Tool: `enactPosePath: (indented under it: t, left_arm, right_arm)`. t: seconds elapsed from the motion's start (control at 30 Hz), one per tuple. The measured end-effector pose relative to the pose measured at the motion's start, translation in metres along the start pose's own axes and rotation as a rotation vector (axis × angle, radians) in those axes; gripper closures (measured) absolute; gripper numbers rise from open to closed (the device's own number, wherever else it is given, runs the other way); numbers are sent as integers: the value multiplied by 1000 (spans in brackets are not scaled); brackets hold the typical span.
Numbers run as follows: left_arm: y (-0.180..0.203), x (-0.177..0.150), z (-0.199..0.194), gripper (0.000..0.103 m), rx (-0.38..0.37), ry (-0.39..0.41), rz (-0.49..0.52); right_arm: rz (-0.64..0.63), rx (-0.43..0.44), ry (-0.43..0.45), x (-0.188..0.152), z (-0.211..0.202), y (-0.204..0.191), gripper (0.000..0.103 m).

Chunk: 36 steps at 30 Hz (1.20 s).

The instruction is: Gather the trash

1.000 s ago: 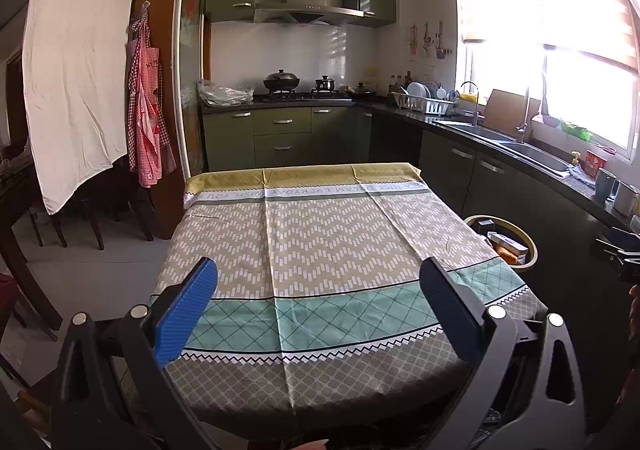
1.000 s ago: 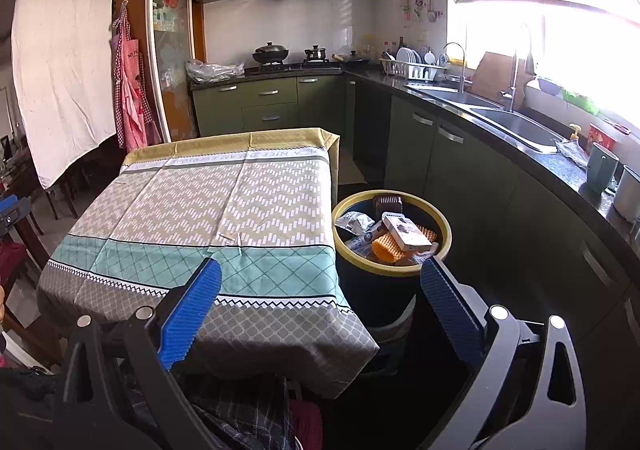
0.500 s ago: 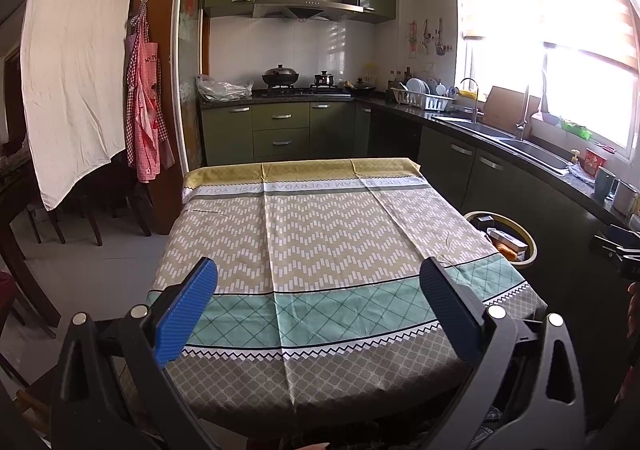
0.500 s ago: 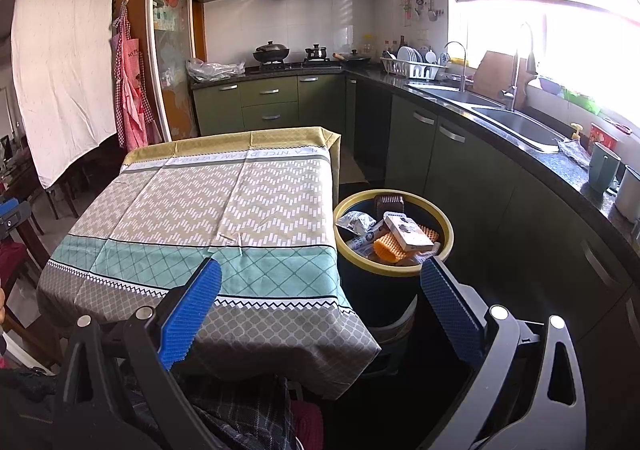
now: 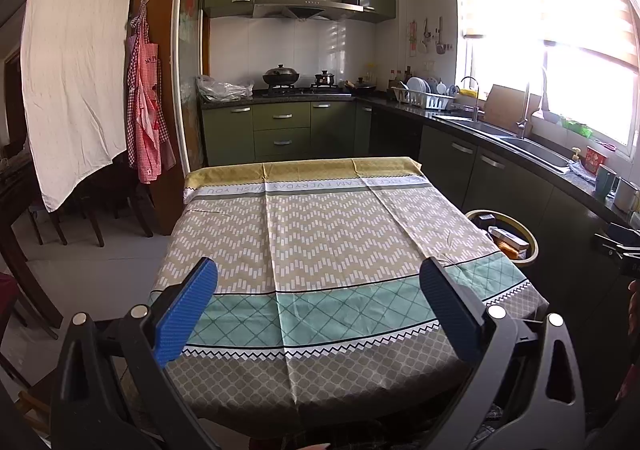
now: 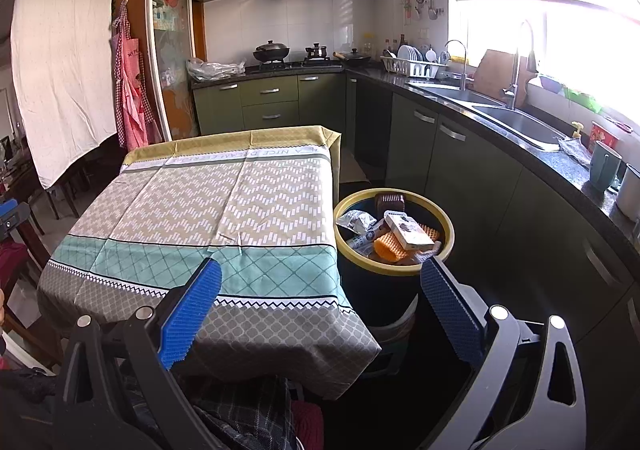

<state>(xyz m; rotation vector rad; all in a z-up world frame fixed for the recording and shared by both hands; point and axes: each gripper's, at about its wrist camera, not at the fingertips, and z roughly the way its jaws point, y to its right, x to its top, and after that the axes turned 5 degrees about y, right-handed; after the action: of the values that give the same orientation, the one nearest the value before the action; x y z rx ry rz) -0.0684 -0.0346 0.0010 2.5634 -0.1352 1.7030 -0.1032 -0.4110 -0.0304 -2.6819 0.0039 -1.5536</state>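
- The trash [image 6: 394, 236] looks light and crushable: a white carton, crumpled wrappers and orange foam mesh. Judged best pinched by a carton edge or a wrapper fold.
- It lies piled in the yellow-rimmed bin [image 6: 448, 250], just right of the table [image 6: 160, 209], whose patterned cloth shows nothing on it.
- The left gripper [image 5: 318, 310] and right gripper [image 6: 320, 310] both gape wide, the 2 holding nothing.

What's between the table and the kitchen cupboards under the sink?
In the right wrist view, the trash bin stands there, beside the table, before the sink cabinets, and holds trash.
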Motion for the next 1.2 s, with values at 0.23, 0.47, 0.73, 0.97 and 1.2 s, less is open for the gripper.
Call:
enactPosePath:
  t: [0.23,0.47,0.73,0.97,1.2]
  left_arm:
    - [2,2,0,7,-6,-1,8]
    - [2,4,-1,7,-9,4,12]
    - [6,4,-1,7,-15,-1,21]
    - [7,4,0,7,-17,-4,26]
    - [9,4,2,7,-25,-7,32]
  right_arm:
    - [1,5,1,-1,1,0,5]
    - [3,6,1,-2,1,1,5]
    - [4,6,2,-2,1,1,5]
    - [5,5,1,-2,1,1,5]
    - [5,5,2,-3,0,0,5]
